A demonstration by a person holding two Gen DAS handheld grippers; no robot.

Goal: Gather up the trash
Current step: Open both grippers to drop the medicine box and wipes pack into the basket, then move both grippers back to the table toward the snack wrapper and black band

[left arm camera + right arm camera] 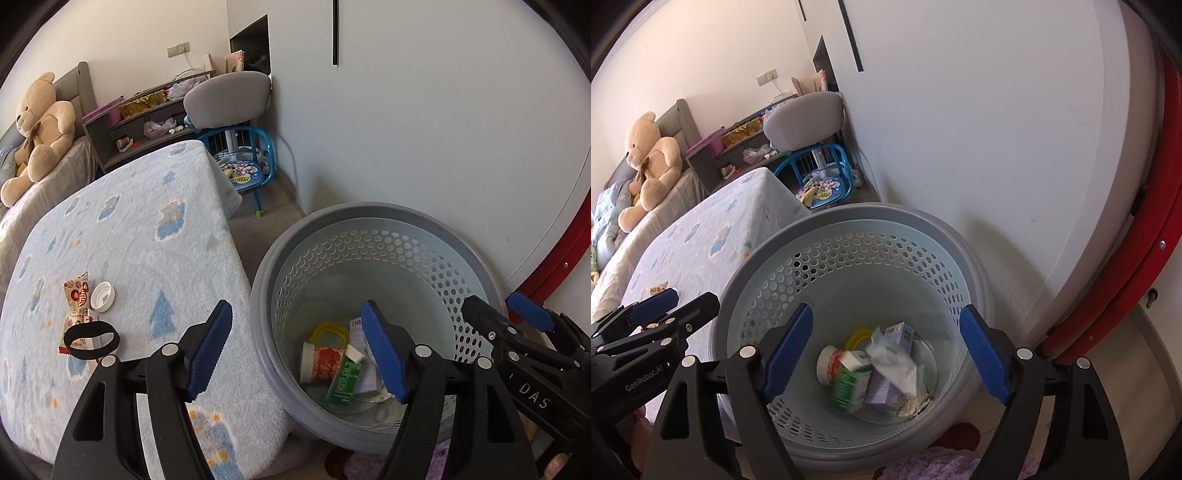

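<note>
**Mia:** What are the two claws doing?

**Ben:** The right claw [886, 354] hangs over the bin [827, 218] with its blue fingers spread wide. It holds nothing. A blurry white scrap [895, 363] is right under it, on top of the pile.

**Mia:** And the other one?

**Ben:** The left claw [299, 349] is spread wide too, and empty. One finger [208, 352] is over the bed, the other is over the bin's left side.

**Mia:** What is in the bin?

**Ben:** A white cup with a red label [831, 365], a green carton [847, 387], a purple box [886, 387] and a yellow ring [858, 336]. They lie at the bottom.

**Mia:** Is any trash left outside?

**Ben:** Yes. On the blue blanket [147, 229], to the left, I see a snack wrapper [77, 295], a white cap [102, 296] just beside it, and a black band [91, 339] lying on the wrapper's near end.

**Mia:** So which step is this?

**Ben:** I think one piece just went in, and the next pick is due.

**Mia:** What should come next?

**Ben:** The left claw is nearer the bed, so I'd swing it left and down to the wrapper. The wrapper is flat and the blanket is soft, so pinch an edge, not the fluff.
</note>
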